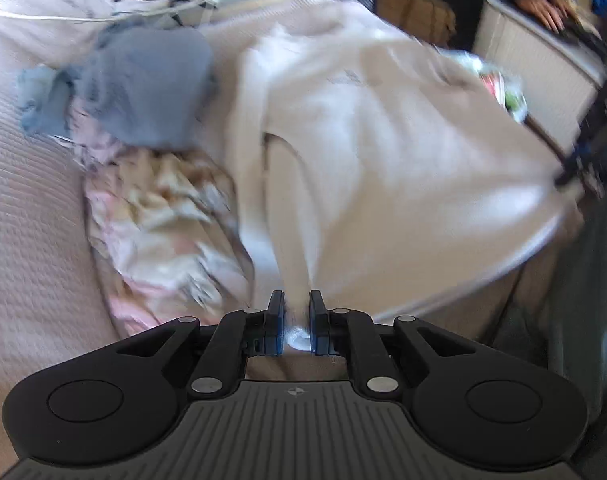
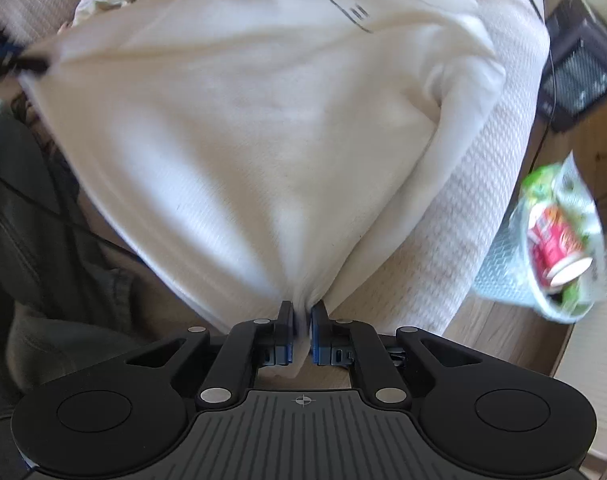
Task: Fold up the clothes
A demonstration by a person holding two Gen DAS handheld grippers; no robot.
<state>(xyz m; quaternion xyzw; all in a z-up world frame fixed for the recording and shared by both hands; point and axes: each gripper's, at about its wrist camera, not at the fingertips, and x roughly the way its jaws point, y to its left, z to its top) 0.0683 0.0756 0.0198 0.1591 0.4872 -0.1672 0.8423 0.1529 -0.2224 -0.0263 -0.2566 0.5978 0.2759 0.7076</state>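
Two claws pinch one cream sweatshirt (image 1: 383, 152) and hold it stretched between them above a bed (image 1: 27, 208) with a ribbed pale cover. The left claw (image 1: 297, 304) has its jaws pressed together on a bunched edge of the sweatshirt, the cloth rising in a narrow fold from between the blue pads. The right claw (image 2: 302, 314) is likewise clamped on a gathered bit of the same cloth, which fans out from its tips. In the left wrist view the right claw shows as a dark, blurred shape at the far right end of the sweatshirt; in the right wrist view the left claw shows the same way at the upper left. A small dark print (image 2: 353, 12) sits on the sweatshirt's chest. The garment hangs over the bed's near edge, toward the side where the cover drops to a wooden floor (image 2: 499, 320). Further in on the bed lie a grey-blue cloth (image 1: 143, 84) and, just beside it, a crumpled pink and cream heap (image 1: 163, 224). A bag with red and green packaging (image 2: 555, 240) is off the bed's edge, blurred. A person's hand (image 1: 543, 8) rests on a white surface in the far corner.
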